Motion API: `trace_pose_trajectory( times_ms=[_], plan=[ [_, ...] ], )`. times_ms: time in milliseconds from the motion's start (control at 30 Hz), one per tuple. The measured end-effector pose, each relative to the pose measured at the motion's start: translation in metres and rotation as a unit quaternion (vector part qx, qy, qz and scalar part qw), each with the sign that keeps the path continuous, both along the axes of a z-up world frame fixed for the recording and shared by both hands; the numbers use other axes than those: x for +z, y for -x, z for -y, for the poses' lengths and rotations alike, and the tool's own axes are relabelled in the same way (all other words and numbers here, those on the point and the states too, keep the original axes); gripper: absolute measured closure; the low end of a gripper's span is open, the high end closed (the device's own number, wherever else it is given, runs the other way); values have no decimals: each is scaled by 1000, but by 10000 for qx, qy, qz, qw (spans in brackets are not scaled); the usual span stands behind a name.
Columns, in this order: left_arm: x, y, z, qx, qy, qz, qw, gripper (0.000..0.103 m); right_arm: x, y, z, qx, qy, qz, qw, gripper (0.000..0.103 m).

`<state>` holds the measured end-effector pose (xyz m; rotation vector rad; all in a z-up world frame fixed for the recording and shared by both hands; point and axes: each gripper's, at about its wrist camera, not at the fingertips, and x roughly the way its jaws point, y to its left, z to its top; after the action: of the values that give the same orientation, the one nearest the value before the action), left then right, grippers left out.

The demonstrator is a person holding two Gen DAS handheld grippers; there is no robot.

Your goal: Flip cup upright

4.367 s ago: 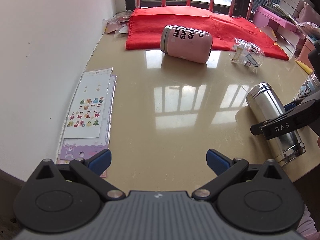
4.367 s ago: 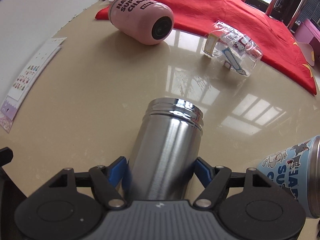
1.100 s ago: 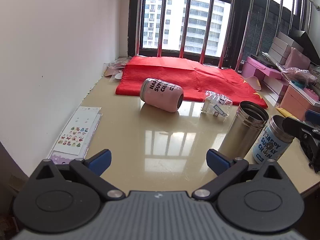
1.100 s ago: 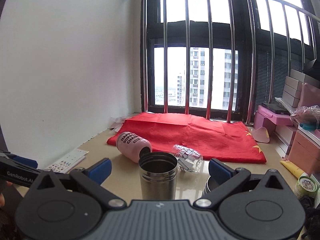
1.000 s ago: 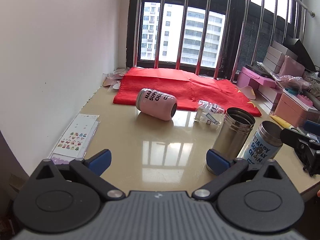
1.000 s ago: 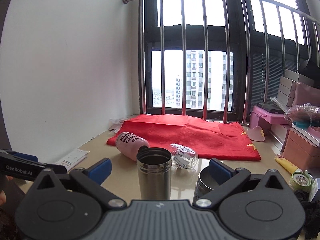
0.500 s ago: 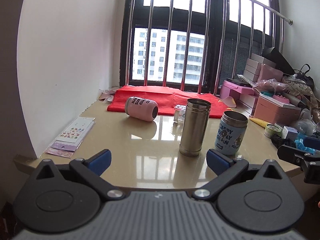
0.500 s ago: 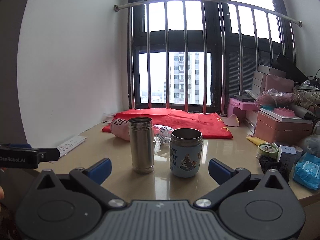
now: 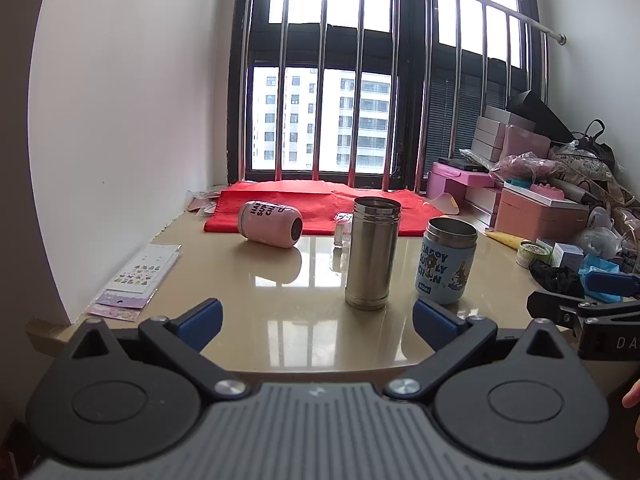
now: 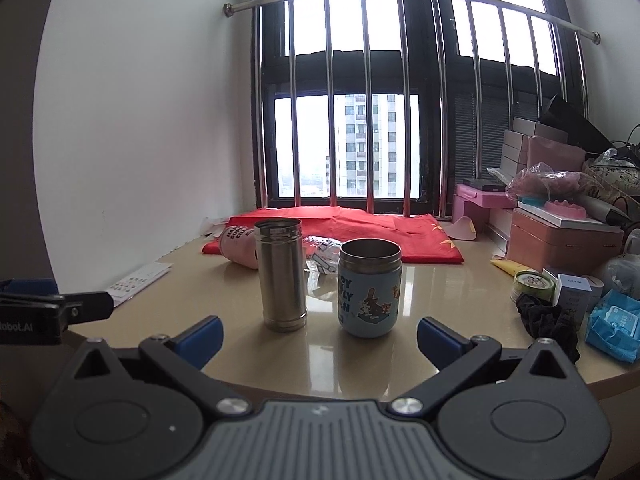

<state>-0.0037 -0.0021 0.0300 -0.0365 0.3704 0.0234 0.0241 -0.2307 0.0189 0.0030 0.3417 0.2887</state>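
Hovering with both pairs of jaws apart and empty, risking rolling the pink cup, lying behind the steel cup, off the tabletop.

A glossy beige counter runs to a barred window. A flat red cloth lies along its far edge below the bars. A white sticker sheet rests near the left wall. On the right side stand stacked pink storage boxes, with a small round green tin, a crumpled black fabric bundle and a blue wipes packet nearer the front edge. A clear plastic packet lies just before the cloth.
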Motion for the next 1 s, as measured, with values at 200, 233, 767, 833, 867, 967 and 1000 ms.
trace_pose_trajectory(
  times_ms=[200,233,767,833,867,967,1000],
  plan=[
    [-1,0,-1,38,25,-11,10000,0,0,0,-1,0,-2,1,10000,0],
    [-1,0,-1,37,26,-7,10000,0,0,0,-1,-4,1,4,10000,0],
    [0,1,-2,19,43,8,10000,0,0,0,-3,-3,3,4,10000,0],
    [0,1,-1,26,41,2,10000,0,0,1,-3,-1,-2,6,10000,0],
    [0,1,-1,28,43,-1,10000,0,0,0,-3,2,-3,7,10000,0],
    [0,2,-1,28,37,0,10000,0,0,0,-3,2,-2,3,10000,0],
    [0,2,-1,25,45,-1,10000,0,0,0,-3,4,-2,2,10000,0]
  ],
)
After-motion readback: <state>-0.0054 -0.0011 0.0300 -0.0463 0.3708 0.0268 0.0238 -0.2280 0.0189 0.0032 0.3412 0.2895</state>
